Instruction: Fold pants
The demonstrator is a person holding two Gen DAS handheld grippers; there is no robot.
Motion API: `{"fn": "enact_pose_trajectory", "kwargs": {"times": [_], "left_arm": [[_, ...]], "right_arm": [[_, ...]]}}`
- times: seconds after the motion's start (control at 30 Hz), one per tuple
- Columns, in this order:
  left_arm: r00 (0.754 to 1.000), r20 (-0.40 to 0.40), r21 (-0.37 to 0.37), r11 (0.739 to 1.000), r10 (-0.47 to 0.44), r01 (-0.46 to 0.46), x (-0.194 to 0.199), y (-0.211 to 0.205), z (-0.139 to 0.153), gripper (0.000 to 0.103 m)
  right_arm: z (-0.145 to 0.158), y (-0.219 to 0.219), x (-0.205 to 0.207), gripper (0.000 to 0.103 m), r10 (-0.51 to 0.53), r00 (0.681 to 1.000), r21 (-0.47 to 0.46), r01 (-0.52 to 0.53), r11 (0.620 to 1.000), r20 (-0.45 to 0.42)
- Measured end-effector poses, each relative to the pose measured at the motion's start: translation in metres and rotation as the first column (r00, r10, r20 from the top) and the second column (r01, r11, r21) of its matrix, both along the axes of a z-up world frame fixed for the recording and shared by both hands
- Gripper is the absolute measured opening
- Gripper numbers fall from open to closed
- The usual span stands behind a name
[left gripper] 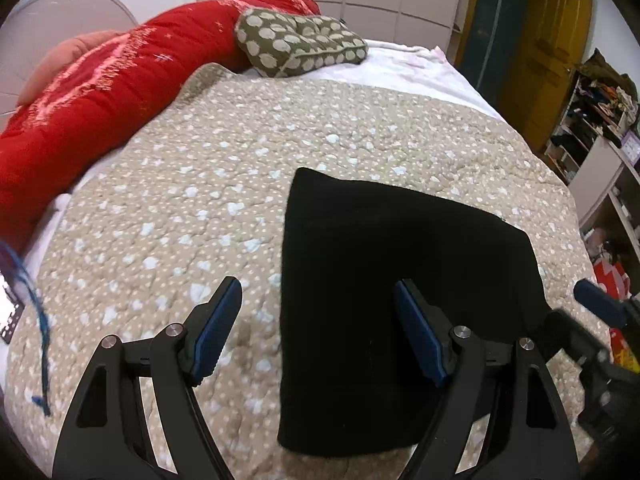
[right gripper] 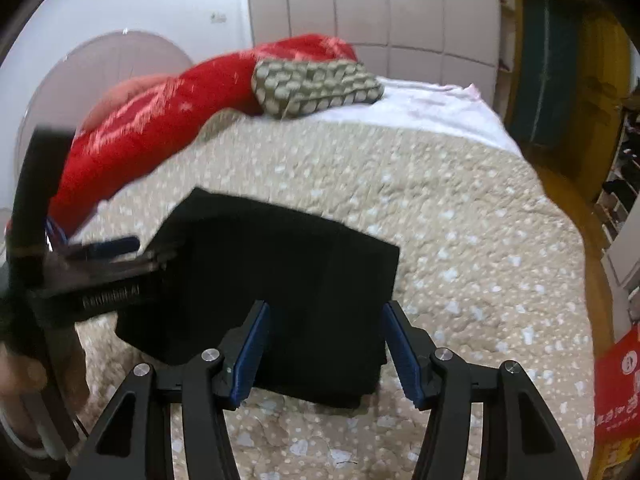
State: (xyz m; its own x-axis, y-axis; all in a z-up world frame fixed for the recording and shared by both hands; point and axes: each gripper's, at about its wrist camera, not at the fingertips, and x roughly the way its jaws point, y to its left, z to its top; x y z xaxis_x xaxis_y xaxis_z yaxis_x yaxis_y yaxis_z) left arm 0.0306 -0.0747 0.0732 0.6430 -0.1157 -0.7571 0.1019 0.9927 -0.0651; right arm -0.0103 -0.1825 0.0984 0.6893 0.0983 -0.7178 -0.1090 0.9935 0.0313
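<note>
The black pants (left gripper: 384,280) lie folded into a compact rectangle on the beige spotted quilt (left gripper: 224,152). My left gripper (left gripper: 318,300) is open and empty, hovering above the pants' left edge. My right gripper (right gripper: 326,324) is open and empty, above the near edge of the folded pants (right gripper: 288,276). The right gripper shows at the right edge of the left wrist view (left gripper: 600,308). The left gripper shows blurred at the left of the right wrist view (right gripper: 112,256).
A red duvet (left gripper: 104,92) and a spotted olive cushion (left gripper: 300,40) lie at the bed's far side. White sheet (left gripper: 404,68) beyond the quilt. Shelves (left gripper: 592,120) and a yellow door (left gripper: 552,48) stand to the right. A red box (right gripper: 620,392) sits at the right edge.
</note>
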Motion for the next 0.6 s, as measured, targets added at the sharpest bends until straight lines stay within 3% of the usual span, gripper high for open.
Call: {"fn": "enact_pose_trajectory", "kwargs": {"times": [0.27,0.43,0.6], "left_arm": [[0.999,0.039,0.054,0.998,0.009,-0.011,-0.029,-0.002,0.005,0.079],[0.995,0.1,0.052,0.998,0.013,-0.019,-0.046,-0.002,0.014,0.079],[0.994,0.11,0.064,0.997,0.025,-0.033,-0.053,-0.001,0.018,0.079]], "right_arm": [[0.008,0.005,-0.008,0.056,-0.015,1.0,0.013,0.015,1.0,-0.001],[0.014,0.003,-0.015,0.056,-0.018,1.0,0.033,0.018,0.999,0.007],[0.016,0.0,-0.019,0.056,-0.034,0.999,0.046,0.033,0.998,0.006]]}}
